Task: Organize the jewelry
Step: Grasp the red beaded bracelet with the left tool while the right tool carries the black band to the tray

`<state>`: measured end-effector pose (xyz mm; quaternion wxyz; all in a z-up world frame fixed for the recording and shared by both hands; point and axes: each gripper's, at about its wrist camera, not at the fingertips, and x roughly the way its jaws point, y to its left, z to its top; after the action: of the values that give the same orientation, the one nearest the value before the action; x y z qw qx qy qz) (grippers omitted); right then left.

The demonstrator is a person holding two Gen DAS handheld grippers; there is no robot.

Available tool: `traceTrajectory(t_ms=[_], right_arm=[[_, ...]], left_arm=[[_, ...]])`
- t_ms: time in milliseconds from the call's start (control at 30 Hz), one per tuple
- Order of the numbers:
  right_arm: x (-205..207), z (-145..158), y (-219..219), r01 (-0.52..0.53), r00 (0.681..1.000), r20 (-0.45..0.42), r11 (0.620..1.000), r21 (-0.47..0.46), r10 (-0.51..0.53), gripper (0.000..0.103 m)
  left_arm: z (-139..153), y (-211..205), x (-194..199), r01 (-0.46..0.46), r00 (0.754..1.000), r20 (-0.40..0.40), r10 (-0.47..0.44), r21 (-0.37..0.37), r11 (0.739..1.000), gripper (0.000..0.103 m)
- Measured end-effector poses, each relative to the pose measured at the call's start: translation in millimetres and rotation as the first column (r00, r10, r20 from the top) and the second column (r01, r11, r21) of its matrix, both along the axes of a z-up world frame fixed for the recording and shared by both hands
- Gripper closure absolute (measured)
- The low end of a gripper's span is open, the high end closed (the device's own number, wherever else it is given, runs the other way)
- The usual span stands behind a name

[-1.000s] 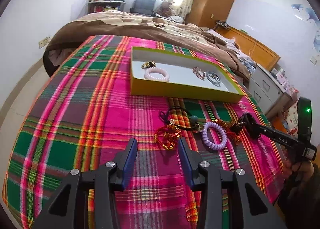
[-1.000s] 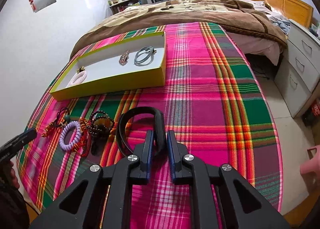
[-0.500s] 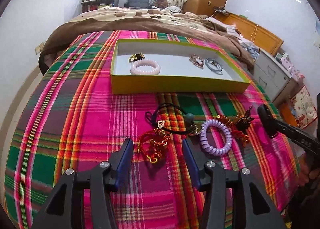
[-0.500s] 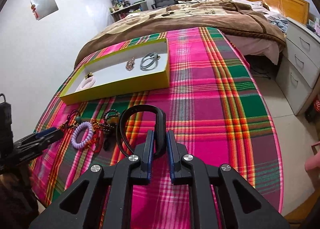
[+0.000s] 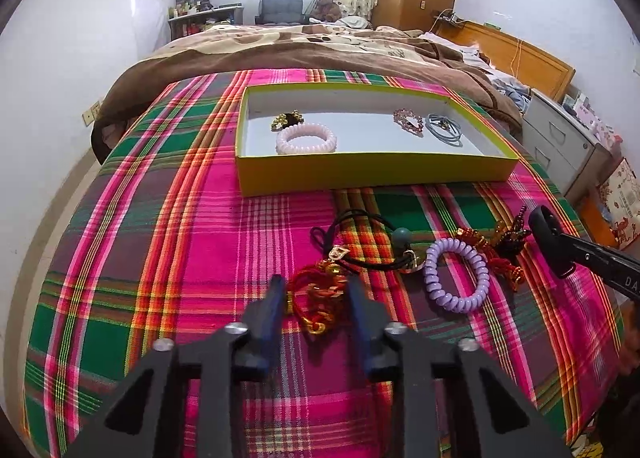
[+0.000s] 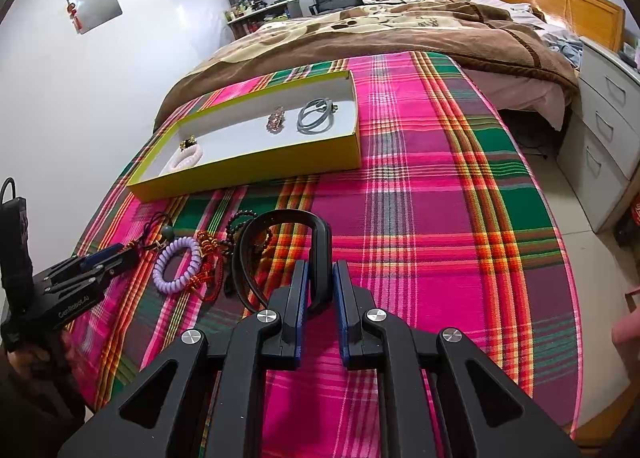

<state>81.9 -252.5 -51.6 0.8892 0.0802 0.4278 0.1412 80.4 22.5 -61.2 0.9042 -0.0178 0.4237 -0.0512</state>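
Observation:
A red and gold cord bracelet [image 5: 320, 294] lies on the plaid cloth between the fingers of my left gripper [image 5: 316, 290]. The jaws are closing around it and the pads stand just at its sides. My right gripper [image 6: 320, 270] is shut on a black headband [image 6: 280, 215] held just above the cloth. Beside the bracelet lie a black cord with a green bead [image 5: 402, 236], a purple spiral hair tie [image 5: 456, 274] and amber and red beads [image 5: 504, 242]. The yellow box [image 5: 360, 169] holds a pink bead bracelet [image 5: 306, 139], a crystal piece [image 5: 408, 121] and grey hair ties [image 5: 444, 127].
The plaid cloth [image 6: 440, 197] covers the foot of a bed with a brown blanket [image 5: 320, 53] behind the box. Grey drawers [image 6: 608, 129] stand off the right edge. A person's hand [image 6: 36, 346] holds the left gripper at the cloth's left edge.
My left gripper moved forward over the red and gold bracelet, spread wider, then narrowed around it. The right gripper kept still with the headband in it.

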Motion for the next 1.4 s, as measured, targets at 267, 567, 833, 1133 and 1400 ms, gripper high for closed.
traceTrajectory(t_ms=[267, 567, 833, 1133, 1400], right_arm=[[-1.8, 0.2, 3.4, 0.005, 1.000, -0.001, 1.000, -0.004, -0.005, 0.090], [-2.3, 2.4, 5.7, 0.006, 1.000, 0.005, 1.000, -0.010, -0.006, 0.090], [-0.5, 14.5, 9.5, -0.002, 1.000, 0.027, 1.000, -0.017, 0.002, 0.090], [18.8, 34.4, 19.7, -0.017, 0.998, 0.052, 1.000, -0.026, 0.019, 0.090], [54.0, 41.6, 27.1, -0.015, 0.999, 0.039, 0.999, -0.040, 0.017, 0.090]], left_arm=[[2.2, 4.6, -4.9, 0.001, 1.000, 0.013, -0.001, 0.000, 1.000, 0.088], [11.8, 9.0, -10.7, -0.004, 0.999, 0.036, 0.004, -0.002, 1.000, 0.089], [31.8, 11.1, -7.8, 0.007, 0.998, 0.070, -0.006, -0.021, 1.000, 0.089], [57.2, 10.4, 15.3, 0.025, 0.993, 0.113, -0.021, -0.040, 0.999, 0.089], [71.7, 8.1, 53.7, 0.047, 0.993, 0.114, -0.038, -0.076, 0.996, 0.088]])
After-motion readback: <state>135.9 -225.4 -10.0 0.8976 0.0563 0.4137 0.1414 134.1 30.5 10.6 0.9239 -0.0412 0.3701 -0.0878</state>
